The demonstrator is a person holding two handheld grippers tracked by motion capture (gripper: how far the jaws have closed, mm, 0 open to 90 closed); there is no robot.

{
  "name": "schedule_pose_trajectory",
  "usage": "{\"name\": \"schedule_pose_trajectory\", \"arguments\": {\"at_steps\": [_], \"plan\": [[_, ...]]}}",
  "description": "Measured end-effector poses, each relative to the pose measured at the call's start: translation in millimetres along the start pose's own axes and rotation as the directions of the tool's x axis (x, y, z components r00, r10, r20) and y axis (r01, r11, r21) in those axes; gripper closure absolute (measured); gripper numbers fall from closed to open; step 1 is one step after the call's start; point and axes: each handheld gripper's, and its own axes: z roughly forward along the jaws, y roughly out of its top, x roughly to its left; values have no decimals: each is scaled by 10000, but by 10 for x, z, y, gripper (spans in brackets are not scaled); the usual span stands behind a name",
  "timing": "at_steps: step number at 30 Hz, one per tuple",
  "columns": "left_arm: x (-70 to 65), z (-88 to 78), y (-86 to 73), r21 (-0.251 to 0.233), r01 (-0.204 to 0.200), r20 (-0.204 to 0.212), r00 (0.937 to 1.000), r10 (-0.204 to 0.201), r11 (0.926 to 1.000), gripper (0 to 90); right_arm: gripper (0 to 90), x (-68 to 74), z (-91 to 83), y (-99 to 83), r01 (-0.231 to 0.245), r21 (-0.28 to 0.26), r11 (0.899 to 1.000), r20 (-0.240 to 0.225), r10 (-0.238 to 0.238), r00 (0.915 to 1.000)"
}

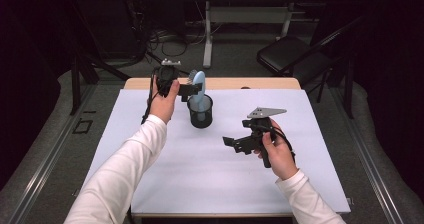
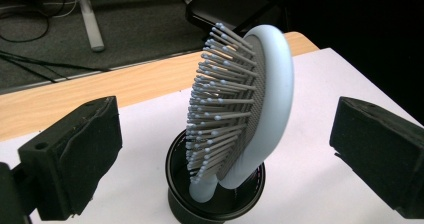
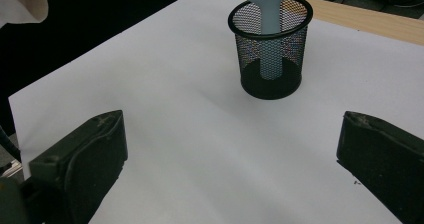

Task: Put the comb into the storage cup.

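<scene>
While the hairbrush stands handle-down in the black mesh cup near the far edge of the table, the left gripper hovers at the brush head with its jaws spread wide, one to each side and neither touching; it holds nothing. Judged step: brush seated in cup, left gripper either about to grasp the head or clear of it. A grasp calls for closing squarely across the pale blue rim, not the bristles, then a straight lift so the handle clears the cup wall. The brush leans; a sideways pull could tip the cup. Right gripper is held well apart over the white sheet, jaws wide, empty. A folding chair and cables lie beyond the table, out of the way.
</scene>
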Motion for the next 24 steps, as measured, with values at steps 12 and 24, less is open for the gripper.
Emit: {"name": "schedule_pose_trajectory", "arguments": {"at_steps": [12,24], "plan": [[-10,-190,-11,81,-268,166,9995,267,9996,6,0,-31,-5,-2,0,27,10000,187,-1,9998],[19,-377,-73,116,-400,429,9983,395,9991,6,0,-64,-39,10,-73,-3,10000,288,73,9996]]}}
